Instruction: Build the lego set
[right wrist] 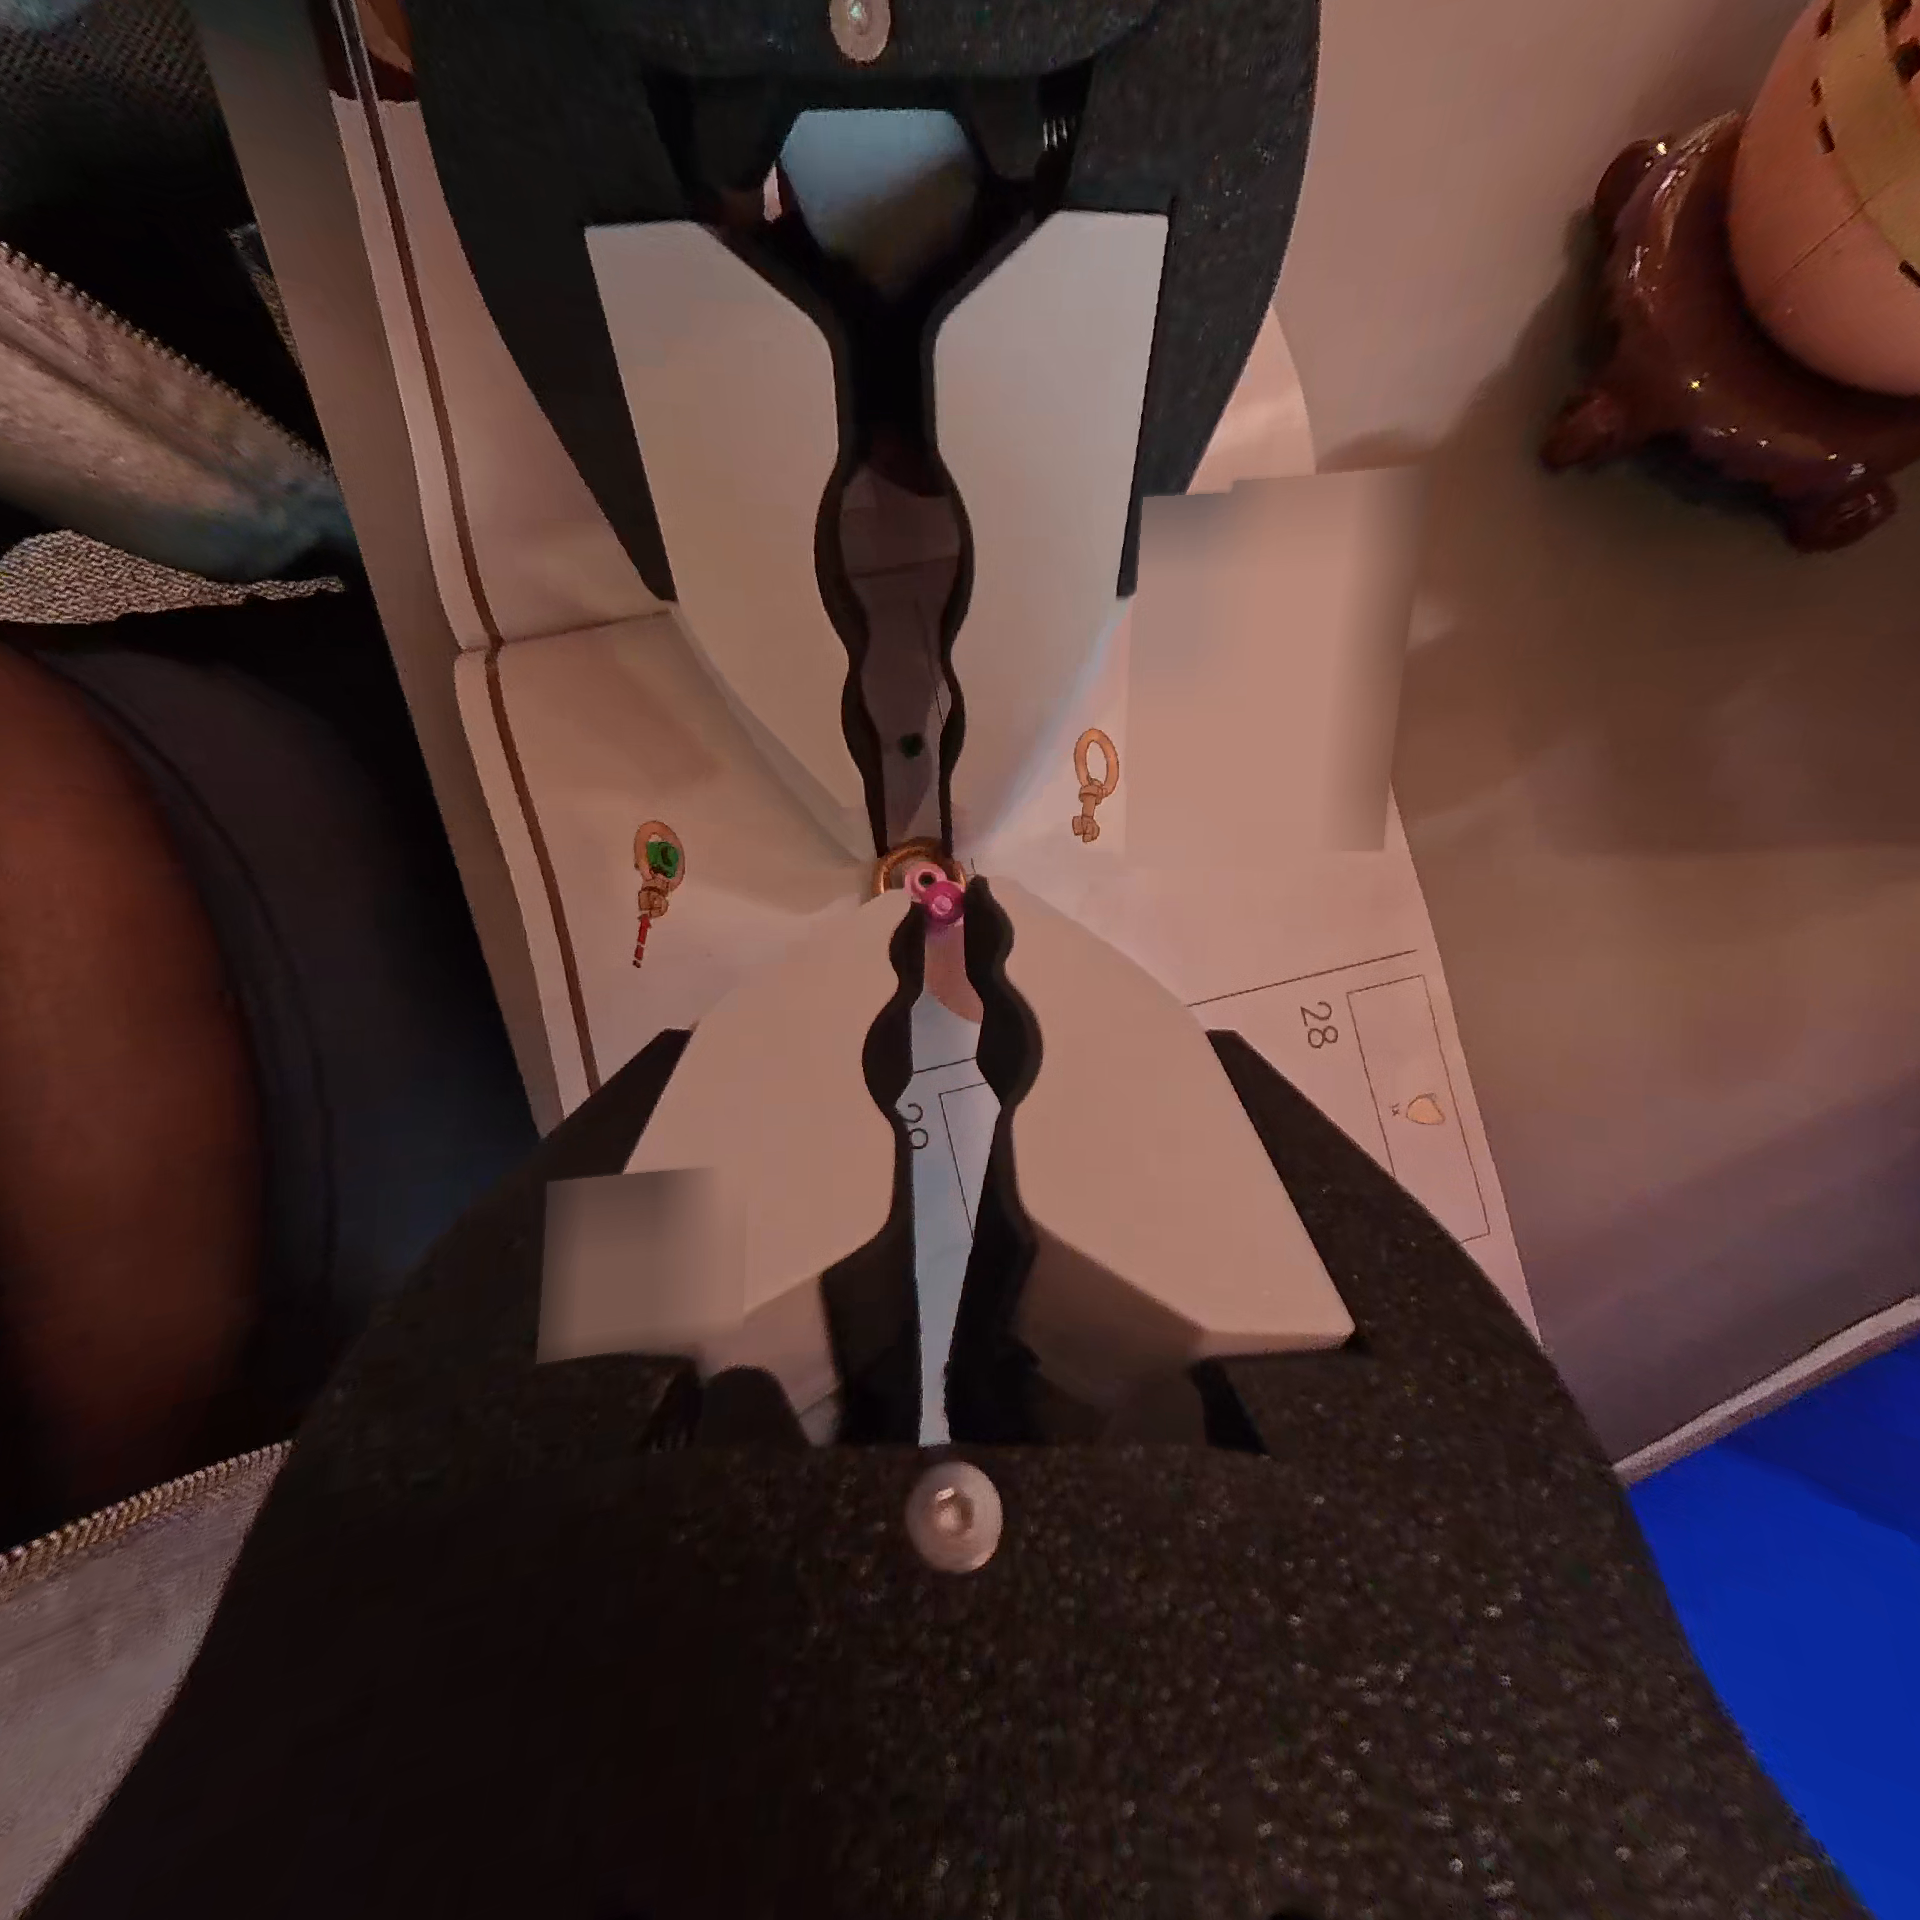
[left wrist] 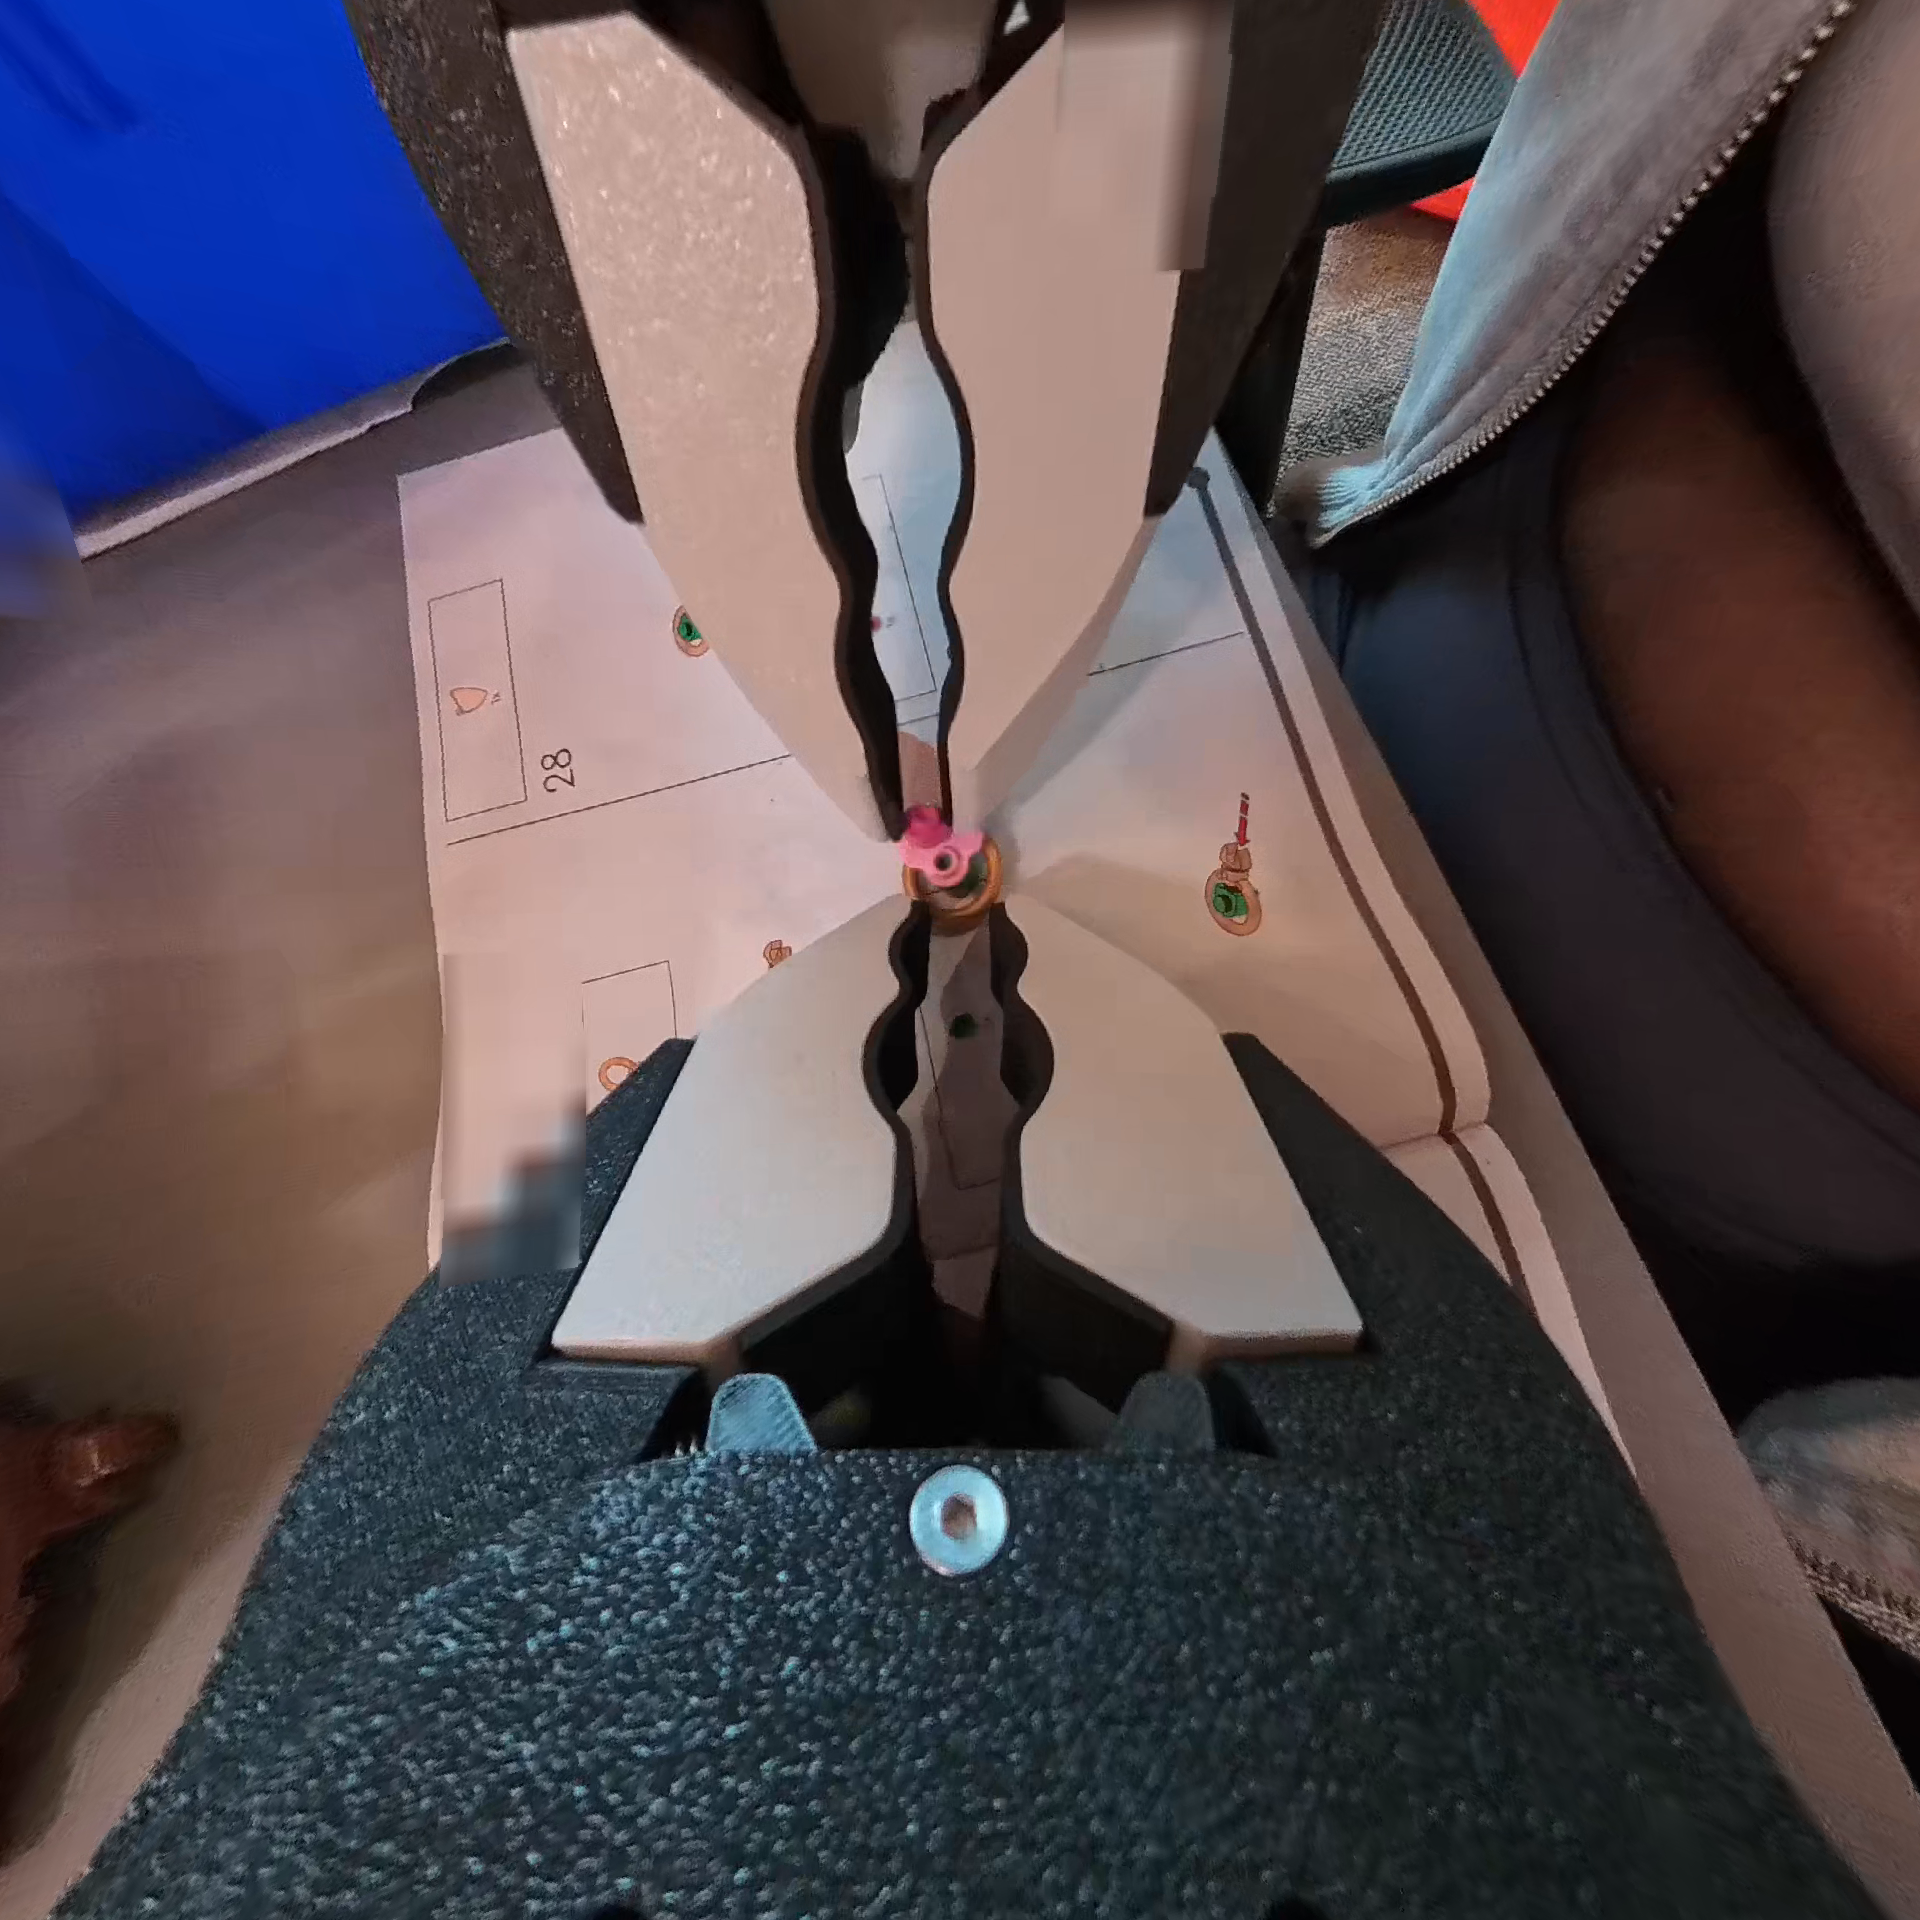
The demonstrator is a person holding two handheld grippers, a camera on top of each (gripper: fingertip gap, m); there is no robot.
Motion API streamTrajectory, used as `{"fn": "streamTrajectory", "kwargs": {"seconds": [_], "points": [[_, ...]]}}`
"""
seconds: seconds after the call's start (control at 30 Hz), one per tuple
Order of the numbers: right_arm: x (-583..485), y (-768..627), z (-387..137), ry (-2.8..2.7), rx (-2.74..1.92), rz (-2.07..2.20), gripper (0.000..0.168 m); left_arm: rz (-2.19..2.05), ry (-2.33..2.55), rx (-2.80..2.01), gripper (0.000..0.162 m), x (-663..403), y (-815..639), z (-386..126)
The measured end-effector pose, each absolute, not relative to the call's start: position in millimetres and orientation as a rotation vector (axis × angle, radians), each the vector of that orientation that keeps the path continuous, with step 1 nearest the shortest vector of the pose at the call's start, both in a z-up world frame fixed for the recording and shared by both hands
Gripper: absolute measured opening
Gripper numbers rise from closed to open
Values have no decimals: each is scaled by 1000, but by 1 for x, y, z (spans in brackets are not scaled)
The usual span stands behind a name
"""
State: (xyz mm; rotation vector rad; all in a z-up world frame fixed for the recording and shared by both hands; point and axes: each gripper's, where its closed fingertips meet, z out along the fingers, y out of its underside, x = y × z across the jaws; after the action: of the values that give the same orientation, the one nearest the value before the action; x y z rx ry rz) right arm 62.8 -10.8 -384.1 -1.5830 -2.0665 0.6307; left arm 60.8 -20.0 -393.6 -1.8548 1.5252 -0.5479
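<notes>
- Pink piece (left wrist: pixel 932 844), small and knobbly, is pinched at the right gripper (right wrist: pixel 943 902) tips.
- Gold ring (left wrist: pixel 953 885), smooth and glossy, seems clamped in the left gripper (left wrist: pixel 953 914) tips, touching the pink piece.
- Instruction booklet (left wrist: pixel 644 790) lies flat beneath both jaws.

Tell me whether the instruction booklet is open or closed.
Open: the instruction booklet lies flat on the table, its printed step diagrams facing up beneath both tongs.

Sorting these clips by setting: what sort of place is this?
Probably a desk or hobby table indoors: an open instruction booklet lies on a pale tabletop, a brown figurine stands nearby, and a mesh office chair sits behind.
</notes>
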Motion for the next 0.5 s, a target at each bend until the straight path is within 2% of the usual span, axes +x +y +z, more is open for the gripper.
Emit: {"fn": "streamTrajectory", "kwargs": {"seconds": [0.5], "points": [[64, -12, -381, -2266, -1648, 611, 7, -449, 1487, -1799, 11, 61, -15, -387]]}}
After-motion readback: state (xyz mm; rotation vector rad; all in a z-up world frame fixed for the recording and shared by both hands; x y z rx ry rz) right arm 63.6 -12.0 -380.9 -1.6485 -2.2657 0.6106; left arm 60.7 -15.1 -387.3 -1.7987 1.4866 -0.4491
